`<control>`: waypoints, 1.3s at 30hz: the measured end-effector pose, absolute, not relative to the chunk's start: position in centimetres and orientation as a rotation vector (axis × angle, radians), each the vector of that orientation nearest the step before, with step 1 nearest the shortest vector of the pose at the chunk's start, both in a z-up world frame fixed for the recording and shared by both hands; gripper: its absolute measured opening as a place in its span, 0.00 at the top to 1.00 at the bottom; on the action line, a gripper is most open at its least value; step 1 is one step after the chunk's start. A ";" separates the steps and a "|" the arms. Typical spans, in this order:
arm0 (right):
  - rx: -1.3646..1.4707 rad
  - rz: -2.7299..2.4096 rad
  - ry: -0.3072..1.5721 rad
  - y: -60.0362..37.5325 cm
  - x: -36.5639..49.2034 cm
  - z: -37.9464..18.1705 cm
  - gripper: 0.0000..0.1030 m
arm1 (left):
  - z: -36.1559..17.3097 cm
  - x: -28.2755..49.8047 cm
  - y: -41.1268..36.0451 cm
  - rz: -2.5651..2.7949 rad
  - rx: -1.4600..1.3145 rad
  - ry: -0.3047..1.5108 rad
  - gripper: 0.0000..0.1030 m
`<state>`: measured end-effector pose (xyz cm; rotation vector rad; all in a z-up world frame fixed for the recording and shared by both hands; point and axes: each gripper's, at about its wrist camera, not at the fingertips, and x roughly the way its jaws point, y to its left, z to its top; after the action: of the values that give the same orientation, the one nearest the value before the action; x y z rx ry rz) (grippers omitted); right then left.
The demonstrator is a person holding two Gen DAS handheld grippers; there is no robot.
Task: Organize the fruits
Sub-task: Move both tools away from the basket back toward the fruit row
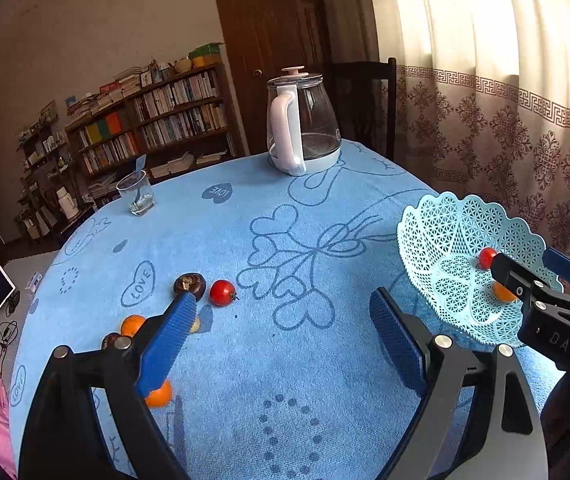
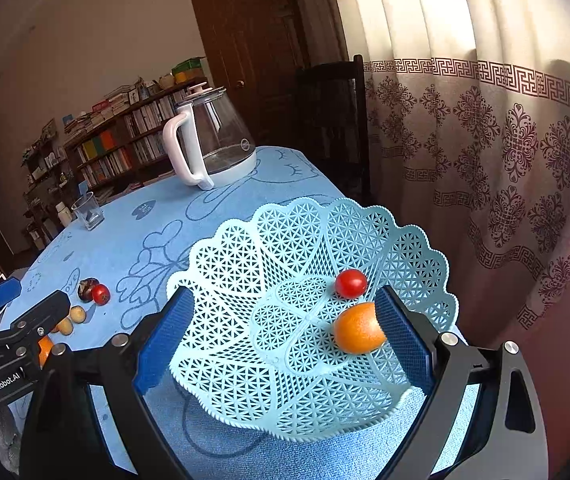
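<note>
A light blue lattice basket (image 2: 245, 360) stands on the blue tablecloth and holds a red tomato (image 2: 351, 283) and an orange (image 2: 359, 328). My right gripper (image 2: 285, 312) is open, its jaws spread wide at the basket. The orange lies against the right pad but is not gripped. My left gripper (image 1: 283, 308) is open above the cloth with nothing between its fingers. Loose fruit lies by its left finger: a dark brown fruit (image 1: 190, 284), a tomato (image 1: 222, 292) and two oranges (image 1: 133, 325) (image 1: 159, 396). The basket (image 1: 445, 240) sits to its right.
A glass kettle with a white handle (image 1: 303, 120) stands at the far side of the table, and a drinking glass (image 1: 137, 196) at the far left. A dark chair (image 1: 365, 92) and a patterned curtain (image 1: 505, 120) are behind the table. Two small yellowish fruits (image 2: 78, 314) lie near the left gripper (image 2: 25, 300).
</note>
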<state>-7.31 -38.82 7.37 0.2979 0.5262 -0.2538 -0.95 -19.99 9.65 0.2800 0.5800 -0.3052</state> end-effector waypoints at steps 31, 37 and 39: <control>0.068 -0.052 0.560 -26.3 -5.3 7.2 0.10 | 8.8 1.1 -7.5 -0.101 0.133 0.615 0.15; 0.063 -0.009 0.597 -24.7 -4.5 6.5 0.10 | 7.9 2.3 -3.0 -0.023 0.072 0.657 0.15; 0.058 0.003 0.608 -24.2 -4.2 6.2 0.10 | 7.5 2.8 -1.5 0.005 0.056 0.671 0.15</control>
<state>-4.23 -24.19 6.21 0.0581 0.6075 0.0028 2.76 -1.53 7.50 0.0563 0.6713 0.0046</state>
